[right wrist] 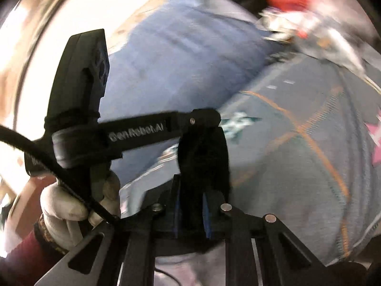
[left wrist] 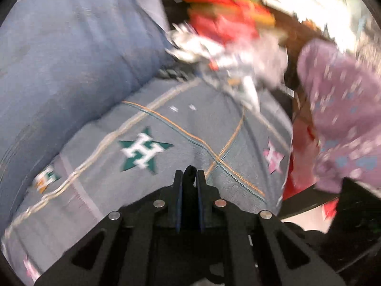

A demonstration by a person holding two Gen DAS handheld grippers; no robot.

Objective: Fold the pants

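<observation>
Close view over a bed, blurred. Left gripper (left wrist: pixel 190 178) tilted down, jaws nearly together, clamped on a small tuft of the black pants (left wrist: pixel 189 170) poking up between the pads. Right gripper (right wrist: pixel 191 187) likewise closed, pinching a taller dark fold of the same cloth that rises straight ahead of it. From the right wrist view, left gripper seen reaching in from the left, held by a white-gloved hand (right wrist: pixel 69 205) with a maroon sleeve, its tip touching or just beside the top of that fold. Both grips therefore close together on one bunch of fabric, neither clearly nearer. Rest of the pants out of view, probably hanging below the grippers; long axis impossible to tell. Behind, well apart: grey-blue bedspread (left wrist: pixel 166 119) with a green star patch (left wrist: pixel 142 151), blue pillow (left wrist: pixel 71 47), red and white heap of clothes (left wrist: pixel 221 23), purple patterned garment (left wrist: pixel 340 109) at the right. Likely need next: spreading the two grips apart along the held edge to open the cloth out.
</observation>
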